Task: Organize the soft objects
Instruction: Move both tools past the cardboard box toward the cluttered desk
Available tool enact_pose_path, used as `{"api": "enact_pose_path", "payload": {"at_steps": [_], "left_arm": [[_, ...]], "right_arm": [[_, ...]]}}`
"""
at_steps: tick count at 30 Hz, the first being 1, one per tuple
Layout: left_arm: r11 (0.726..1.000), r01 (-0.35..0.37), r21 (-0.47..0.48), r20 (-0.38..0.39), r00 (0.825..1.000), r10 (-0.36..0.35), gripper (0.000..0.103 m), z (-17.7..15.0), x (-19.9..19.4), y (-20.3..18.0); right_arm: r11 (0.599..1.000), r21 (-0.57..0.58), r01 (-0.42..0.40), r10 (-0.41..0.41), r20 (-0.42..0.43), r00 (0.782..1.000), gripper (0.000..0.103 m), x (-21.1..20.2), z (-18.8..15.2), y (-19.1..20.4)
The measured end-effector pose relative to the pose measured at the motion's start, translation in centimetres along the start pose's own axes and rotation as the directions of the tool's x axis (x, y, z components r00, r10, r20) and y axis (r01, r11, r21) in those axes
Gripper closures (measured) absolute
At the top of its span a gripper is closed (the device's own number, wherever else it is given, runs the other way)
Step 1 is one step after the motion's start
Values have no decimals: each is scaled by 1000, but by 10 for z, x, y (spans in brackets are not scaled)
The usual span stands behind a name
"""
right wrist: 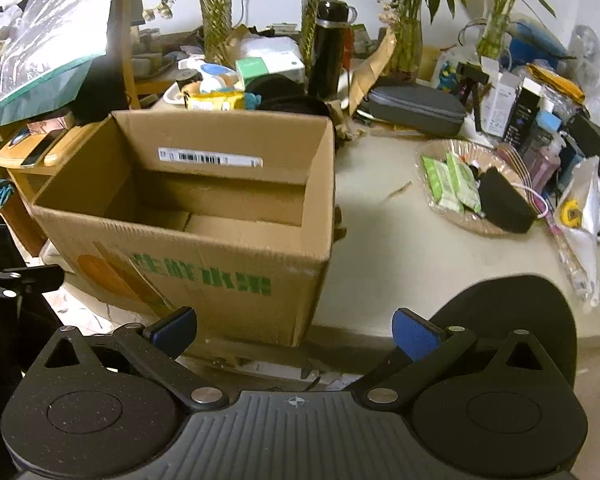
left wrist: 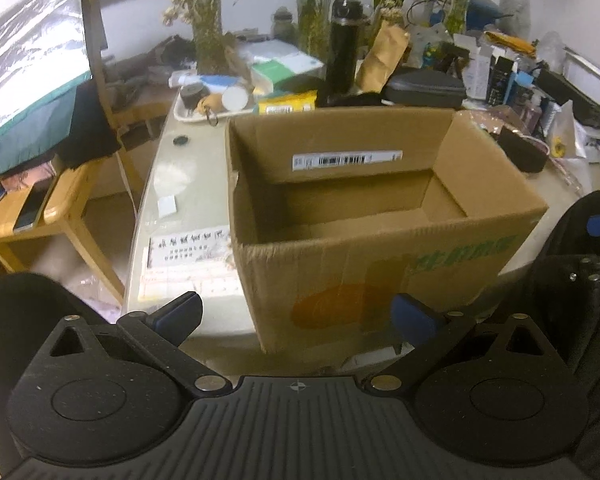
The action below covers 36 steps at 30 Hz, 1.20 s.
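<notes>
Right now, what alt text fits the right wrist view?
An open, empty cardboard box stands on a cluttered table, left of a basket of green packets. The right tongs hang open in front of the box.

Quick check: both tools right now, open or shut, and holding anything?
Left tool: open, holding nothing, in front of the cardboard box.
Right tool: open, holding nothing.

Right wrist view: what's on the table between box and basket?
Mostly bare tabletop between box and basket; only a small brown scrap lies there.
</notes>
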<state>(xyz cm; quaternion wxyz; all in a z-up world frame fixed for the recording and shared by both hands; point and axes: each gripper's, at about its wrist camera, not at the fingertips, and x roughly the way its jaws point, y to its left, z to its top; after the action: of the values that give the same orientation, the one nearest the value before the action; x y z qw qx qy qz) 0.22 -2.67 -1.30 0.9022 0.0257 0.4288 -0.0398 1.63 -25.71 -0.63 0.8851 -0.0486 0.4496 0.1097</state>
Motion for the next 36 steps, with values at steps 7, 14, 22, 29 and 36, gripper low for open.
{"api": "enact_pose_path", "payload": {"at_steps": [7,14,22,29,36], "left_arm": [[1000,-4,-22,56,998,6,0,14,-8,2],[999,3,-38,71,997,0,0,9,-11,5],[999,32,-38,88,996,-28,0,6,-13,12],[997,24,-67,89,996,-17,0,9,-11,22],[994,-15,-111,68,997,22,0,12,-8,26]], "right_arm": [[1000,-6,-12,13,50,999,0,-16,18,-7],[999,25,20,-22,82,996,0,-18,19,-14],[999,21,-38,35,135,990,0,-12,14,-22],[999,36,-39,31,192,981,0,-15,19,-25],[995,15,-100,96,183,979,0,-14,24,-25]]}}
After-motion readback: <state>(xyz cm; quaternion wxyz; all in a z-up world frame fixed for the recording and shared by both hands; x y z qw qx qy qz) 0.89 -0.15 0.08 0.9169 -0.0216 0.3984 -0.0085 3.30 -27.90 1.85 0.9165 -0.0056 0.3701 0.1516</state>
